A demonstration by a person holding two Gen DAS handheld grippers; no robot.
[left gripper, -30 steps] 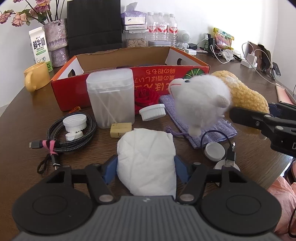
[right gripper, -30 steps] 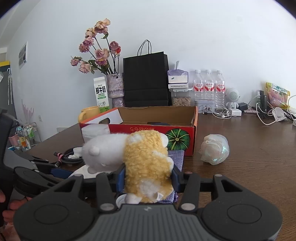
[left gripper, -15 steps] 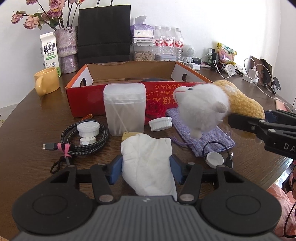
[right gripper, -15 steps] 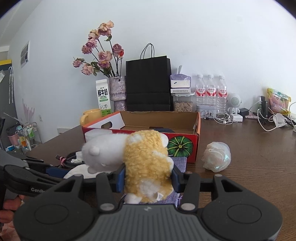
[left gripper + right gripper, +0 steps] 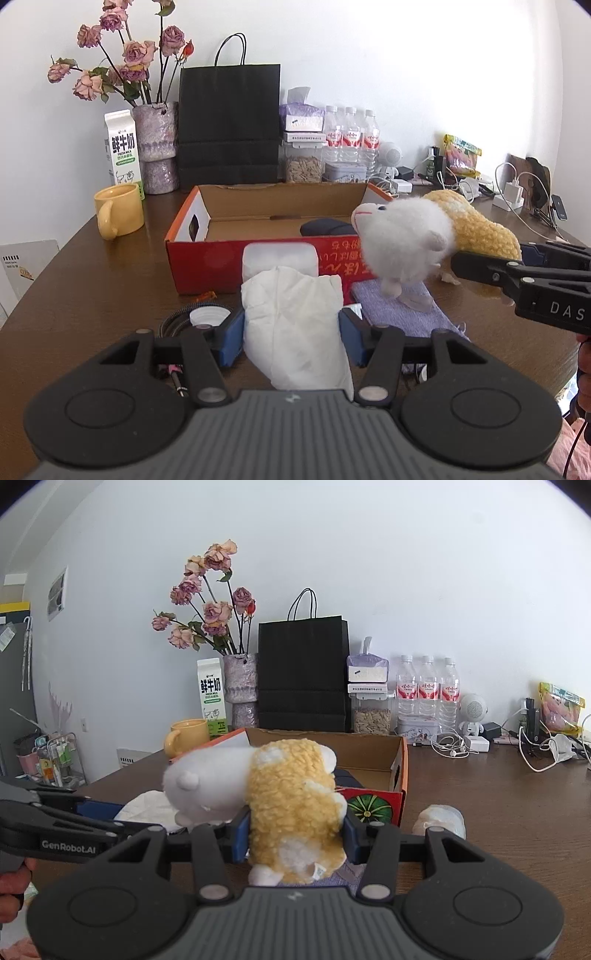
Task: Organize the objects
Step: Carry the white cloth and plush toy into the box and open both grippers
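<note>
My left gripper [image 5: 291, 341] is shut on a white crumpled paper bundle [image 5: 295, 325] and holds it above the table, in front of the red cardboard box [image 5: 207, 264]. My right gripper [image 5: 293, 834] is shut on a white and yellow plush sheep [image 5: 280, 794], held in the air to the right of the box front; the sheep also shows in the left wrist view [image 5: 417, 240]. The open box [image 5: 400, 771] holds a dark object [image 5: 325, 227]. A clear lidded container [image 5: 279, 258] stands behind the bundle.
A purple cloth pouch [image 5: 402, 314], a coiled cable [image 5: 173, 321] and a white cap [image 5: 207, 315] lie on the brown table [image 5: 92, 295]. A yellow mug [image 5: 118, 210], milk carton, vase, black bag [image 5: 229, 125] and bottles stand behind. A plastic-wrapped ball [image 5: 439, 819] lies right of the box.
Both grippers have risen with their loads. The left gripper has lifted the paper bundle off the table and moved toward the box. The sheep has moved up alongside.
</note>
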